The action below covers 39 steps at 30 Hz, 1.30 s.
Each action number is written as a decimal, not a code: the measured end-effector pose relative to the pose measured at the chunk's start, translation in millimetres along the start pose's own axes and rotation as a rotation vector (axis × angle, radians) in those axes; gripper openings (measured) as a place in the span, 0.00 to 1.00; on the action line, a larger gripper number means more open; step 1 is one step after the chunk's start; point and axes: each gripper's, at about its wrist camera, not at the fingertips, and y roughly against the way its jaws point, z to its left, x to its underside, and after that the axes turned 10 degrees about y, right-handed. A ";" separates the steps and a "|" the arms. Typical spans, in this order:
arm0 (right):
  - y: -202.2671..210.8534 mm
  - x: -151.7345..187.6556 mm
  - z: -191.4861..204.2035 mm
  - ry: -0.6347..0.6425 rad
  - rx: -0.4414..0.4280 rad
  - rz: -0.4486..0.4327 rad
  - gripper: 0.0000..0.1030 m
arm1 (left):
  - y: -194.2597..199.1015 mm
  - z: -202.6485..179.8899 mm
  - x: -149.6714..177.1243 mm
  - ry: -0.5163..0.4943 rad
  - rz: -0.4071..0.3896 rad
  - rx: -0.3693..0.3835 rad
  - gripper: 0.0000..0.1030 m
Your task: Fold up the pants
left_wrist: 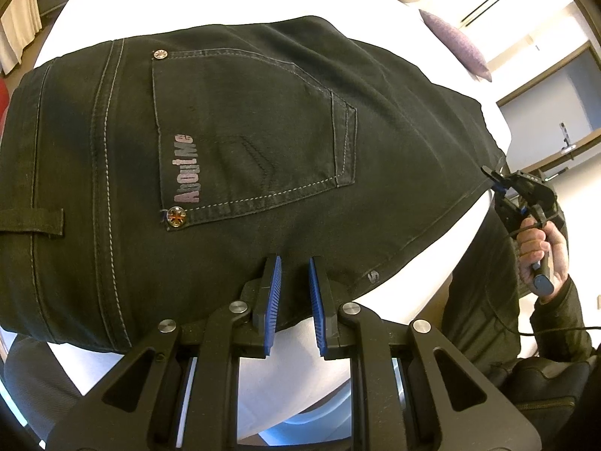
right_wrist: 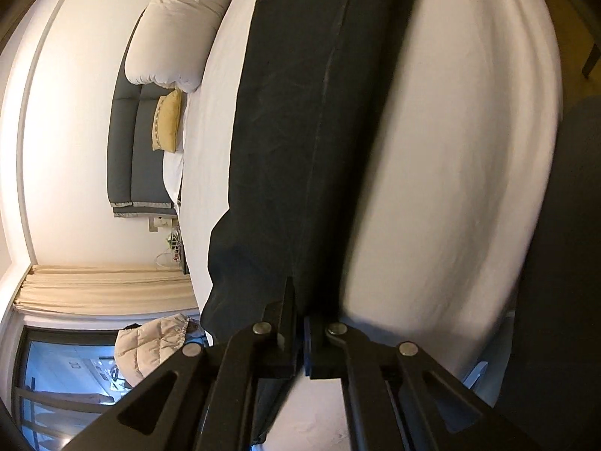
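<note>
The dark pants are seen spread on the white bed near its edge, apparently folded lengthwise only, the right gripper clenched on a corner, the left gripper released, further folds remaining.

the left gripper is black, with ribbed blue pads and round silver screws on angular link arms. the right gripper has the same black frame and silver screws. behind it, a bare hand, a dark olive sleeve and a thin black cable.
</note>
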 end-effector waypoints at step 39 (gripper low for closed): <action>-141.8 2.0 188.7 0.496 -0.124 0.348 0.06 | 7.1 7.1 8.0 0.039 -0.038 0.004 0.15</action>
